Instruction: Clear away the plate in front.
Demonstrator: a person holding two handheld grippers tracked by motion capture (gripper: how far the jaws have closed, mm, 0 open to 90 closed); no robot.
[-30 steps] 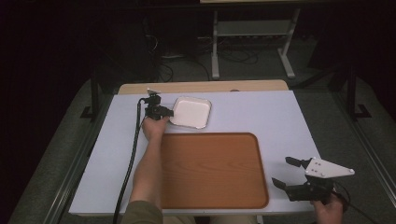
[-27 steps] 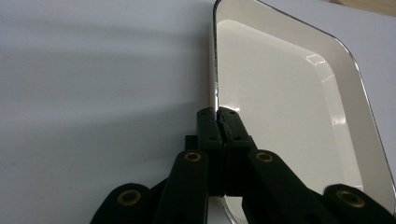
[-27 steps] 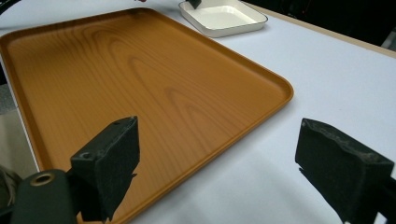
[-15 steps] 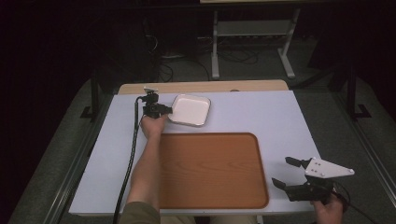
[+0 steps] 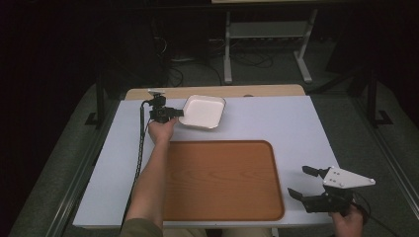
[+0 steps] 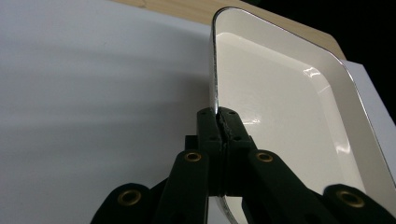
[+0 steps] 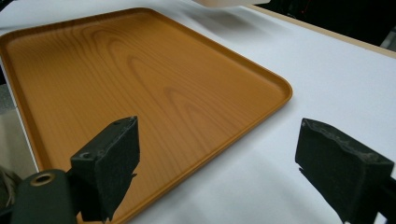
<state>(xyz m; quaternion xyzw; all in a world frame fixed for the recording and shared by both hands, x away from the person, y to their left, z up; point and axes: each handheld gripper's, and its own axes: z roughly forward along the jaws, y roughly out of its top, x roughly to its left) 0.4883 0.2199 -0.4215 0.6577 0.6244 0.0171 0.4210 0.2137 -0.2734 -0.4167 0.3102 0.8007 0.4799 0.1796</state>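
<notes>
My left gripper was clamped on the thin rim of the white dish at the table's far edge, beyond the tray. With so narrow a bite, I judged the dish could pivot or slip once lifted. The right gripper sat open by the tray.

white dish | rectangular, glossy, empty | far table edge, rim pinched, tilted
</notes>
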